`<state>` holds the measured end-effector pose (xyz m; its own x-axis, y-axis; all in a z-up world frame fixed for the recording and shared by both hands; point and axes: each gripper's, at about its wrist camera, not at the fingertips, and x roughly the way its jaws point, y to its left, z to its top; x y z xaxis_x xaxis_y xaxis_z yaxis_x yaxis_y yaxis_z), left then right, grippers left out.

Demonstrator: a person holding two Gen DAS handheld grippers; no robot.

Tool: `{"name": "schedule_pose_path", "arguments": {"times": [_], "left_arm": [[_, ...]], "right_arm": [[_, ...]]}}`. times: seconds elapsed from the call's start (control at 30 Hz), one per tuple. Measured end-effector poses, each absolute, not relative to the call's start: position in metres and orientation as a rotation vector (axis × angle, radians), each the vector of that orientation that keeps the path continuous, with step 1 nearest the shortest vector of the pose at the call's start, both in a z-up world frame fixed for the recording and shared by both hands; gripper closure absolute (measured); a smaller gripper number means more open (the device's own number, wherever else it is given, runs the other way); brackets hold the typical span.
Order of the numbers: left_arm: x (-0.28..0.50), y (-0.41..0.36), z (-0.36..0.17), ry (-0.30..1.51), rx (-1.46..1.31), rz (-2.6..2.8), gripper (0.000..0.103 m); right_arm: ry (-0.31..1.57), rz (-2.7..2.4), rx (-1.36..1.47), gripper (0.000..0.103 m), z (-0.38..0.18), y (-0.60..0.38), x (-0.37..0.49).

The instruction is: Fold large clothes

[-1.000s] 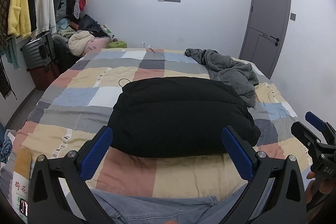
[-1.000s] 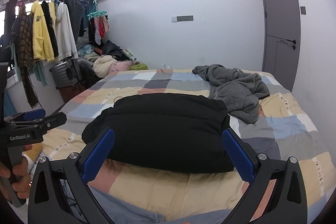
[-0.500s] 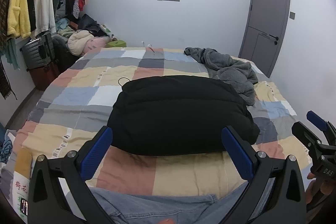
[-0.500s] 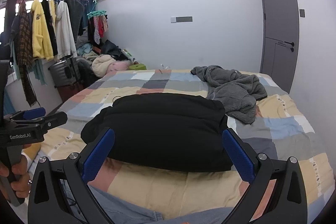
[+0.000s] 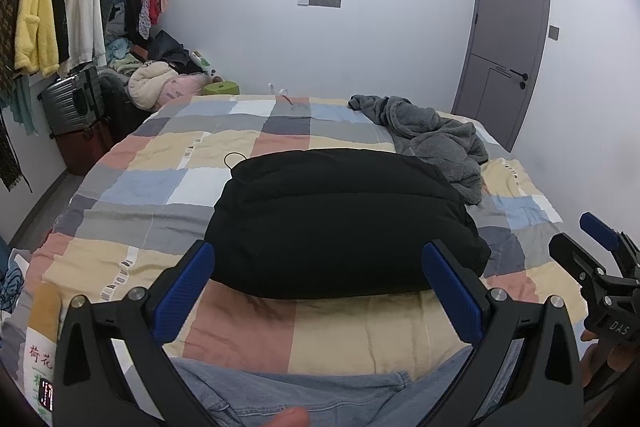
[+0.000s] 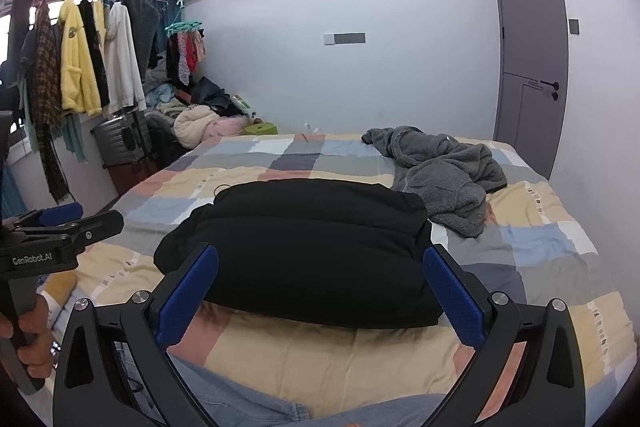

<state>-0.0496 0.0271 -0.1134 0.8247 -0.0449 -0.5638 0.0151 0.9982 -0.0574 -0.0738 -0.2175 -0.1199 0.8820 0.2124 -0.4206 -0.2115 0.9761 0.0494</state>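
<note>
A black padded jacket point(image 5: 340, 223) point(image 6: 308, 251) lies folded into a thick block in the middle of the bed. My left gripper point(image 5: 320, 267) hovers over the bed's near edge, just short of the jacket, open and holding nothing. Beside it my right gripper point(image 6: 320, 271) is also open and empty, equally short of the jacket. Each gripper shows at the side of the other's view: the right one point(image 5: 600, 267) and the left one point(image 6: 60, 231). A crumpled grey fleece garment point(image 5: 432, 139) point(image 6: 444, 175) lies at the bed's far right.
The bed point(image 5: 132, 183) wears a patchwork cover. Blue jeans point(image 5: 304, 399) on the person's legs fill the near edge. A clothes rack point(image 6: 88, 59), suitcases point(image 5: 76, 103) and a heap of clothes point(image 5: 160, 83) stand left. A grey door point(image 5: 508, 47) is at right.
Both grippers have drawn back and risen slightly from the jacket. The jacket and the grey garment have not moved.
</note>
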Motion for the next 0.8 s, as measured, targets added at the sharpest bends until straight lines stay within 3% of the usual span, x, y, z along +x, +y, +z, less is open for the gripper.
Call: {"name": "schedule_pose_path", "arguments": {"times": [0.8], "left_arm": [[-0.0481,0.0238,-0.1105,0.594,-0.048,-0.022,0.0]], "right_arm": [[0.432,0.207,0.004,0.0,-0.1186,-0.2237,-0.0748]]}}
